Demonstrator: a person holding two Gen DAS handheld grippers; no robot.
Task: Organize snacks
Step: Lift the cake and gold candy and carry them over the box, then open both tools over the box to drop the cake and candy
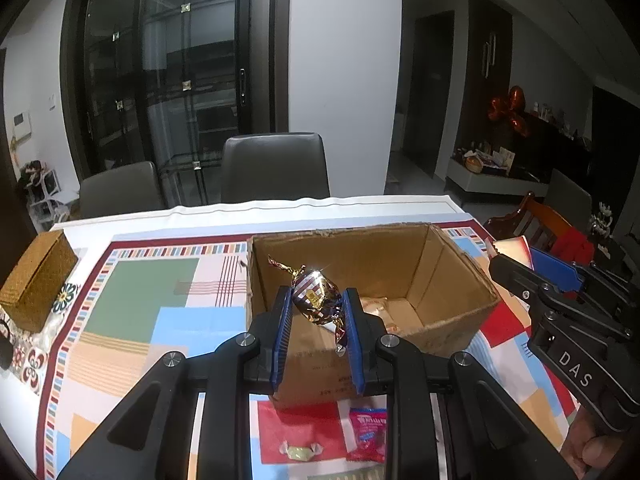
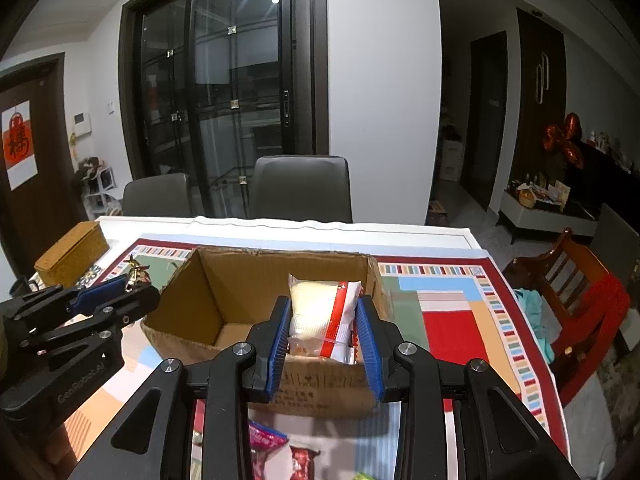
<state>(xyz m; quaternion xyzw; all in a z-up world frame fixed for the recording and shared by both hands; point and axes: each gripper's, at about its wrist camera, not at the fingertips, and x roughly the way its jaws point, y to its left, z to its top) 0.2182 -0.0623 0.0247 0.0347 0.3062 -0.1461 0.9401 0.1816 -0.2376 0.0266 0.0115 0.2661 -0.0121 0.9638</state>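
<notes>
An open cardboard box [image 1: 452, 276] [image 2: 192, 292] stands on the patterned tablecloth. My left gripper [image 1: 316, 300] is shut on a foil-wrapped candy [image 1: 314, 294] and holds it over the box's near left edge; it also shows in the right wrist view [image 2: 120, 288]. My right gripper [image 2: 323, 314] is shut on a white snack packet with a red stripe [image 2: 320, 308], held over the box's near right side; it also shows in the left wrist view [image 1: 520, 264]. Pale packets [image 1: 396, 312] lie inside the box.
Loose snacks lie in front of the box: a pink packet [image 1: 368, 432] [image 2: 266, 446], a pale wrapped candy [image 1: 300, 451] and a red packet [image 2: 304, 462]. A woven brown box [image 1: 36, 280] [image 2: 74, 254] sits far left. Grey chairs [image 1: 276, 168] stand behind the table, a wooden chair [image 2: 576, 280] at right.
</notes>
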